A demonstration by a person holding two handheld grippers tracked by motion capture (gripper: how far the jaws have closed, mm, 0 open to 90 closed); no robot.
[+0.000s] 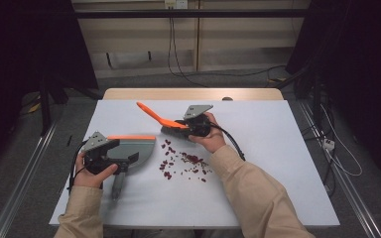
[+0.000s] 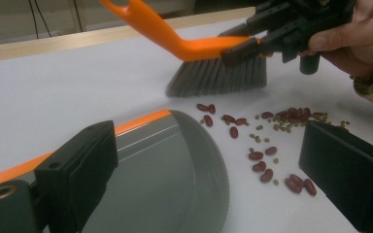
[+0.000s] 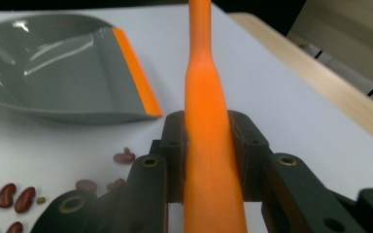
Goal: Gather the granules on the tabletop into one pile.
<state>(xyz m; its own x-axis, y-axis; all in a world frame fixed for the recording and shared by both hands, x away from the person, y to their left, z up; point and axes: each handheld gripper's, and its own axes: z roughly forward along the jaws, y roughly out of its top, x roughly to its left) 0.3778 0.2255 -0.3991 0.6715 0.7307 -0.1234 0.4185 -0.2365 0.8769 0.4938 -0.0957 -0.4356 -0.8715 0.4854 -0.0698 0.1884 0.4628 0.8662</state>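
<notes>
Your right gripper (image 1: 194, 127) squeezes the orange handle of the small brush (image 2: 213, 63), so its jaws are closed tight on it. You hold the brush just behind the spilled beans (image 1: 186, 164), with the soft grey bristles pointing down at the white table (image 1: 258, 188), so one push can sweep them along. I think that is why the grey dustpan (image 1: 138, 148) sits flat on the other side of the beans, with its open edge facing them. Your left gripper (image 1: 110, 157) seems to hold the dustpan's handle end to keep it from sliding, but in the left gripper view the jaws stand wide apart, so I cannot tell if they grip it. The beans are dark red, smooth and shiny, with tiny green ones mixed in. The dustpan is smooth plastic, curved like a scoop, with an orange strip along one side.
</notes>
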